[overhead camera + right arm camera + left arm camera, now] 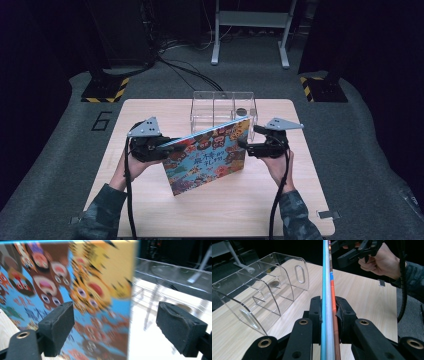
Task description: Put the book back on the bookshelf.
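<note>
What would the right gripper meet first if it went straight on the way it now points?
Probably the picture book: the right gripper is open, and the book's near edge already lies between its fingers. Depth is unclear; no contact shows.

The book [207,155] has a glossy printed paper cover; the organiser [222,107] is clear, smooth plastic. The table [150,115] looks like pale matt wood grain — the gripper pads [58,325] are rough black foam.

Your book [207,156] has a blue cover crowded with brown, orange and yellow cartoon faces, yellow at its top corner. Both grippers, left [159,145] and right [248,141], are black with grey plates. The rack [222,107] is clear, the tabletop [280,200] pale wood-grain
</note>
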